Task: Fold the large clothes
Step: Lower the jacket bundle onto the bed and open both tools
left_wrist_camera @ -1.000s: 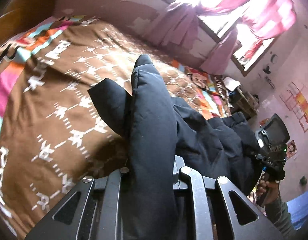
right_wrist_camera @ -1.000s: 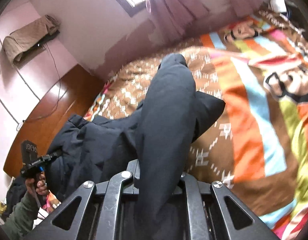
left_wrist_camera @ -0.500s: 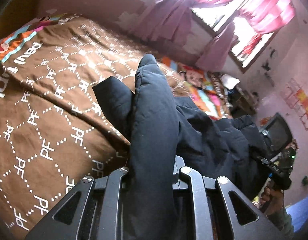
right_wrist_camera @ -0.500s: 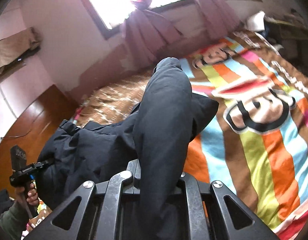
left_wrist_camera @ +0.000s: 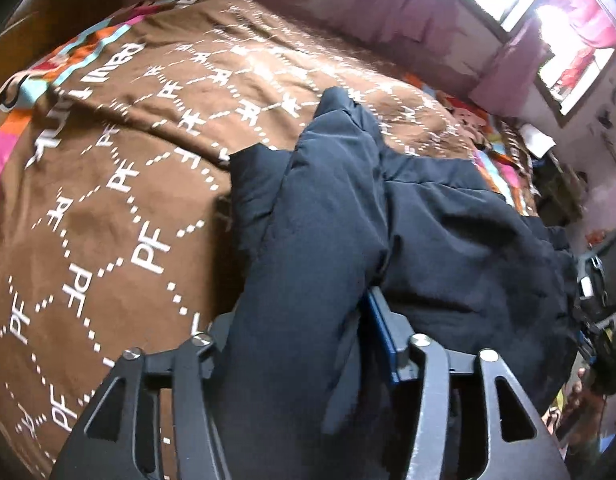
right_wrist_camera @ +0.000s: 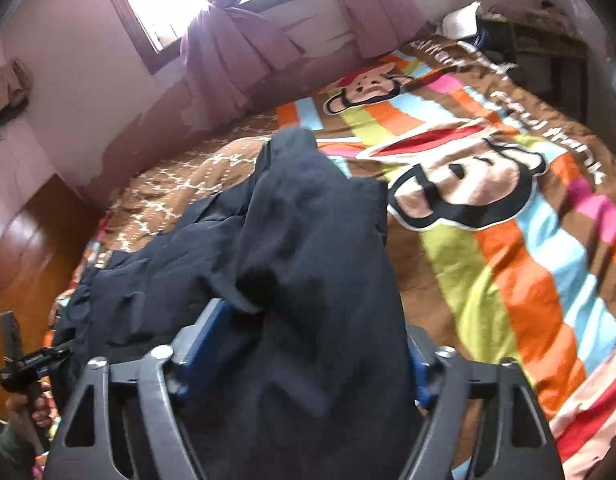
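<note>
A large dark navy garment (left_wrist_camera: 448,240) lies spread across the bed between my two grippers. In the left wrist view a thick fold of it (left_wrist_camera: 308,280) runs between the fingers of my left gripper (left_wrist_camera: 299,344), whose jaws stand wide apart. In the right wrist view another fold (right_wrist_camera: 320,280) lies between the spread fingers of my right gripper (right_wrist_camera: 295,356). The cloth hides the fingertips in both views. The right gripper shows at the right edge of the left wrist view (left_wrist_camera: 596,288); the left one shows in the right wrist view (right_wrist_camera: 23,364).
The bed carries a brown patterned blanket (left_wrist_camera: 127,200) on the left and a striped cartoon-monkey blanket (right_wrist_camera: 508,220) on the right. A wooden headboard (right_wrist_camera: 23,248) stands at the left. A window with pink curtains (right_wrist_camera: 235,40) is behind the bed. Cluttered shelves (left_wrist_camera: 556,184) stand at the far right.
Both grippers have opened: their jaws now stand wide apart around the folds they had clamped. Both have dropped closer to the bed, and the garment has settled onto it.
</note>
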